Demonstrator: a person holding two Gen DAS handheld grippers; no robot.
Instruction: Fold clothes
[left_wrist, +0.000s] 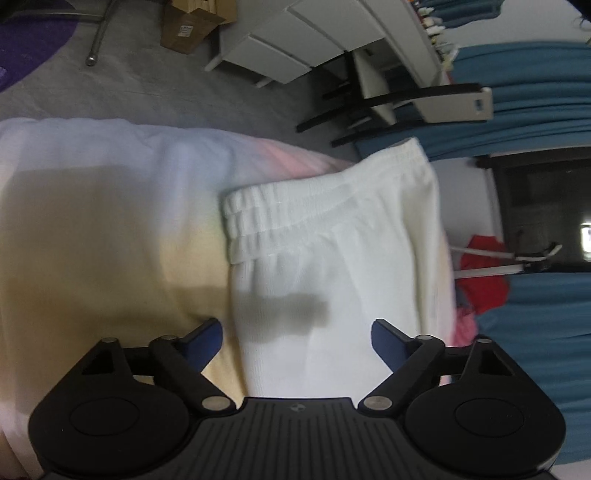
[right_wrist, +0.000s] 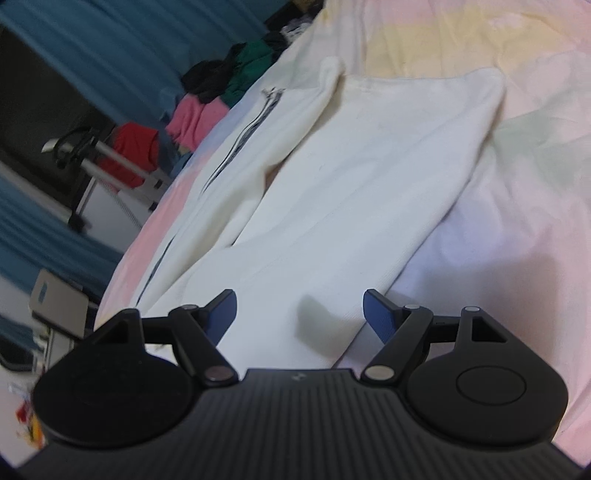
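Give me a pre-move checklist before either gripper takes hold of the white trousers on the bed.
1. Left gripper open: ok.
2. Right gripper open: ok.
3. White knit trousers with elastic waistband free of both grippers: ok.
4. Trouser legs flat: not ok, they overlap with creases.
5. Pastel striped bedsheet bare around the trousers: ok.
6. Heap of coloured clothes apart from the trousers: ok.
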